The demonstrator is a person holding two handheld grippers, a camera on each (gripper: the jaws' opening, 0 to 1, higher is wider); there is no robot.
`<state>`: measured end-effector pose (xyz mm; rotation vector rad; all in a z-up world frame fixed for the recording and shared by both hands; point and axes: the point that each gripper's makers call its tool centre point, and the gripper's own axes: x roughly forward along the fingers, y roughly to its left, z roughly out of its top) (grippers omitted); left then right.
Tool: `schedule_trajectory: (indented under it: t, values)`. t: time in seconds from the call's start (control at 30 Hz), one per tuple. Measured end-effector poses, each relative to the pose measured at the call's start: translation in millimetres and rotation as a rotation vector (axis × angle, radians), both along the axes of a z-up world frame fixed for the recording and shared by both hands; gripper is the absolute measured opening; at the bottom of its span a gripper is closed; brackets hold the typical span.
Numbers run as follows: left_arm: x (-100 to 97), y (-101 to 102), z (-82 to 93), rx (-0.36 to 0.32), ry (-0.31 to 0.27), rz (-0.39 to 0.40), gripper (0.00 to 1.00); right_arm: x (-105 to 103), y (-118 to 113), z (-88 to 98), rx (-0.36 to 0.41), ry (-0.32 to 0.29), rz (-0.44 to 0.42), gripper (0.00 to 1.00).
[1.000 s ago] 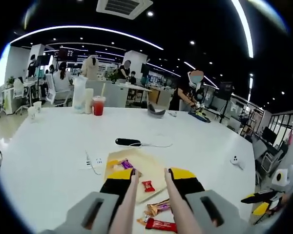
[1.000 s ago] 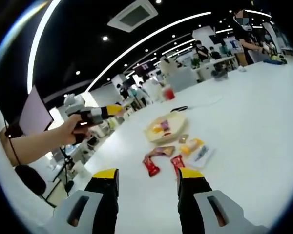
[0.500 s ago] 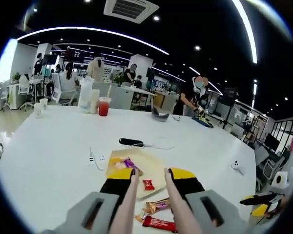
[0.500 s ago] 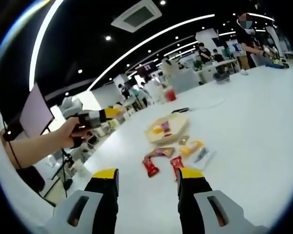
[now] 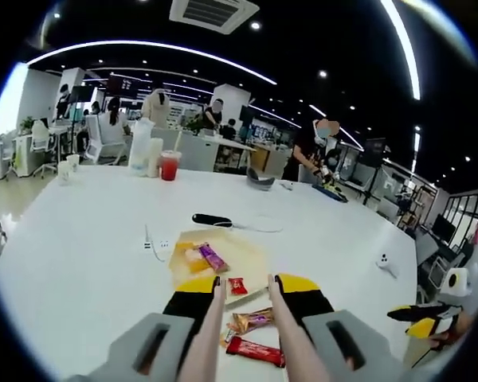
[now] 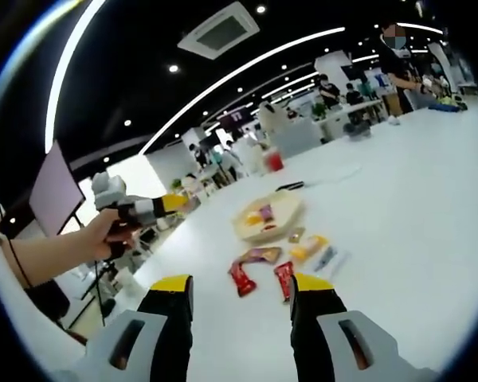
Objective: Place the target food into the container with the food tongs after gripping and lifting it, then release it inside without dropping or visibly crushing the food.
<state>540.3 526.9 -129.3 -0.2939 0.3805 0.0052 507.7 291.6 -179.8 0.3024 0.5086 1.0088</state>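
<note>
Left gripper view: left gripper (image 5: pixel 247 282) with fingers (image 5: pixel 196 288) grasping the two pale arms of the food tongs (image 5: pixel 209 326), tong tips apart and holding nothing. Small red candy (image 5: pixel 237 286) between those tips, on the white tabletop (image 5: pixel 80 263) just beside the beige container (image 5: pixel 247 253); probably the target. Gold wrapper (image 5: pixel 251 320) and red bar (image 5: pixel 255 350) nearer the camera.

Right gripper view: right gripper (image 6: pixel 241 282) hanging over the tabletop, fingers released and empty. Left gripper off to the left, above the tabletop edge, well apart from the snacks.

Likely light, small and slick in its wrapper, apt to squirt out or crumple. Best pinched across the middle of the body with gentle pressure, not by the wrapper ends.
</note>
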Motion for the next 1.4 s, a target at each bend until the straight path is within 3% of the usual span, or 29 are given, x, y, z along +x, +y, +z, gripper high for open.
schedule_trajectory:
  t: [0.23,0.57,0.7,0.87,1.2,1.4]
  values:
    - [-5.4,-6.0,0.1,-0.012,-0.004,0.01,0.26,-3.8,-5.7,-2.3,-0.003,0.001,-0.005,0.49]
    - [-14.6,-20.4,-17.9,0.002,0.041,-0.016,0.26,-4.9,-12.8,-6.9,-0.008,0.012,-0.02,0.49]
    - [-16.8,-17.9,-19.4,0.021,0.046,0.01,0.26,-2.2,-13.1,0.8,0.056,0.043,-0.043,0.5]
    - [-18.2,-25.2,-21.6,0.026,0.047,0.008,0.26,-5.3,-11.0,0.1,0.042,0.031,-0.034,0.5]
    - [-23.2,-44.9,-44.2,0.027,0.11,0.01,0.26,-12.2,-23.2,-3.9,0.038,0.053,-0.04,0.51]
    - [-21.0,-45.7,-61.0,0.007,0.139,0.031,0.26,-17.9,-21.1,-1.5,0.02,0.046,-0.018,0.51]
